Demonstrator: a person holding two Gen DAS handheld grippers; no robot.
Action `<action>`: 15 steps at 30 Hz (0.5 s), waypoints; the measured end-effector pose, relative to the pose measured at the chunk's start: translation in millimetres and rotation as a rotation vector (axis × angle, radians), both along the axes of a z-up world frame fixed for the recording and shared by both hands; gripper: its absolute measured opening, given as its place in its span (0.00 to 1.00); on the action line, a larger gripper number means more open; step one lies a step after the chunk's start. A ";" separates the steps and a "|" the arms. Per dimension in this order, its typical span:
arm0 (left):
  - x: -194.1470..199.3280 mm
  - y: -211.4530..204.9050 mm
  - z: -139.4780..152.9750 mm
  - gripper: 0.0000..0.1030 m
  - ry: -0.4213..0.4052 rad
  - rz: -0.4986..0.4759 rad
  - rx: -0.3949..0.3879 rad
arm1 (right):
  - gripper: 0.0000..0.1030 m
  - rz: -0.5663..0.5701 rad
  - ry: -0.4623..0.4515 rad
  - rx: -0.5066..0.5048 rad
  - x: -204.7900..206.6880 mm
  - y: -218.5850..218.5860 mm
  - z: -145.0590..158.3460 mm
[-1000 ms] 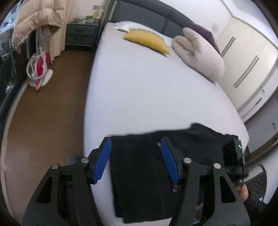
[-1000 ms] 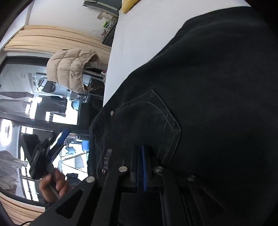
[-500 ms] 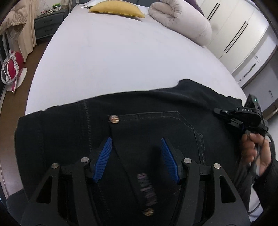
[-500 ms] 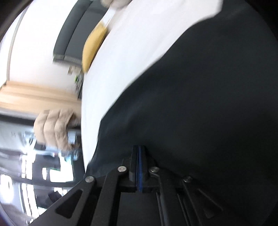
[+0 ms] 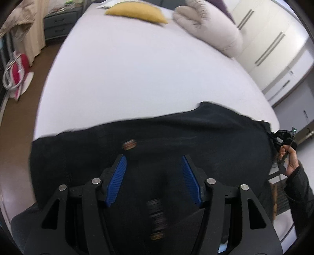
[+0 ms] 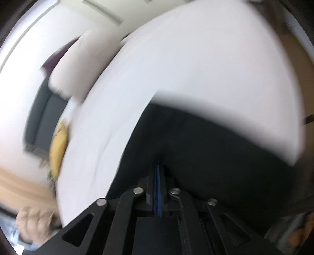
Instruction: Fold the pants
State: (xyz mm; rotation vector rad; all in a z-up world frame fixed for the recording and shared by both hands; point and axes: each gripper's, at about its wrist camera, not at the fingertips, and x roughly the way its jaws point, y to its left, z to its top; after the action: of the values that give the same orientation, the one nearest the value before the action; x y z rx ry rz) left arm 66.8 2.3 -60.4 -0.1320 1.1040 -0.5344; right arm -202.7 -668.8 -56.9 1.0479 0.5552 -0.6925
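My left gripper (image 5: 153,172) stands with its jaws spread wide over the black pants (image 5: 206,141), the blue pads (image 5: 117,180) apart and clamping nothing. The pants lie across the near edge of the white bed (image 5: 137,74), filling my left view from 9 to 3 o'clock. My right gripper (image 6: 158,176) has its jaws pressed together on a fold of the pants (image 6: 215,149), fabric bunched at the tips. In the left view my right hand (image 5: 288,158) shows at 3 o'clock. A yellow pillow (image 5: 137,11) and a rolled grey duvet (image 5: 212,31) sit at 12 o'clock. The right view is blurred.
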 end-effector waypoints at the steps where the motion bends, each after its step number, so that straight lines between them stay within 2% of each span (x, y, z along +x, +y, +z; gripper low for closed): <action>1: 1.1 -13.3 4.0 0.55 0.006 -0.021 -0.021 | 0.08 -0.006 -0.052 0.004 -6.8 0.6 10.6; 3: 3.1 -52.4 6.4 0.55 0.025 -0.087 -0.066 | 0.08 0.077 -0.157 0.045 -20.3 -5.7 19.1; 6: 4.3 -125.8 2.3 0.55 0.065 -0.211 -0.066 | 0.08 0.322 -0.224 0.118 4.6 59.6 19.1; 7: 4.3 -152.5 -0.5 0.55 0.063 -0.263 -0.066 | 0.08 0.408 -0.249 0.174 15.1 89.7 10.4; 9: 7.5 -194.9 -13.3 0.55 0.086 -0.328 -0.047 | 0.08 0.537 -0.237 0.254 35.5 135.0 -11.0; 11: 17.4 -221.5 -31.6 0.55 0.128 -0.341 -0.015 | 0.06 0.573 -0.202 0.284 50.4 160.2 -33.5; 12: 22.8 -230.3 -39.9 0.55 0.123 -0.340 0.011 | 0.00 0.559 -0.195 0.303 58.2 164.8 -44.8; 14: 35.4 -234.8 -49.5 0.55 0.122 -0.327 -0.005 | 0.00 0.520 -0.265 0.351 60.7 144.1 -57.1; 15: 39.1 -233.2 -51.7 0.55 0.134 -0.319 -0.023 | 0.00 0.496 -0.270 0.321 58.6 131.3 -53.9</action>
State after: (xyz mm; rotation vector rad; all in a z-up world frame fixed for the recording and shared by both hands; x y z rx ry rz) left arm 106.0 -230.9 -112.1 -0.0113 1.2584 -0.8328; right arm -144.2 -537.4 -110.8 1.2158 0.6693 -0.0221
